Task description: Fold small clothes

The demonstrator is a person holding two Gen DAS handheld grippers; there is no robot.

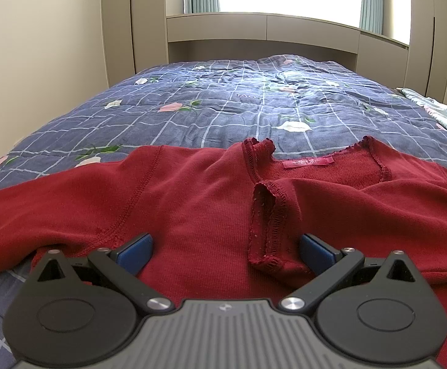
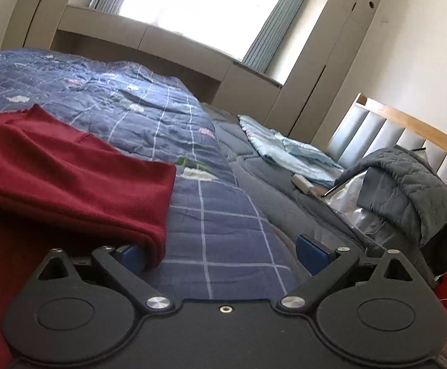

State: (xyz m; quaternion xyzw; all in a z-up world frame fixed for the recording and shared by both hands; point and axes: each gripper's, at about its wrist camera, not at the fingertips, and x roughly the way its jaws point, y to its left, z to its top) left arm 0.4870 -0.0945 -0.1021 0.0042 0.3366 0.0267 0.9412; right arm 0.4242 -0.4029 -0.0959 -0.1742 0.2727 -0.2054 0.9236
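Right now I am hovering both grippers low over a dark red top that is lying spread on a blue checked quilt with flowers. Through my left wrist view, my left gripper is standing with its jaws spread wide and released, the two blue pads sitting well apart with red fabric lying between them; whether they are touching the cloth I cannot tell. The top's neckline is facing away from me, its pink label showing inside the collar, and a folded sleeve cuff with its stitched hem is lying across the chest, just beside my right-hand pad. Another sleeve is trailing off to the left edge of the view.

Through my right wrist view, my right gripper is also standing open, holding nothing. A folded red edge of the garment is draping over my left-hand pad, while the other pad is hanging over bare quilt. Farther along the bed a pale blue cloth is lying crumpled, and a grey quilted jacket is slumping against the padded headboard
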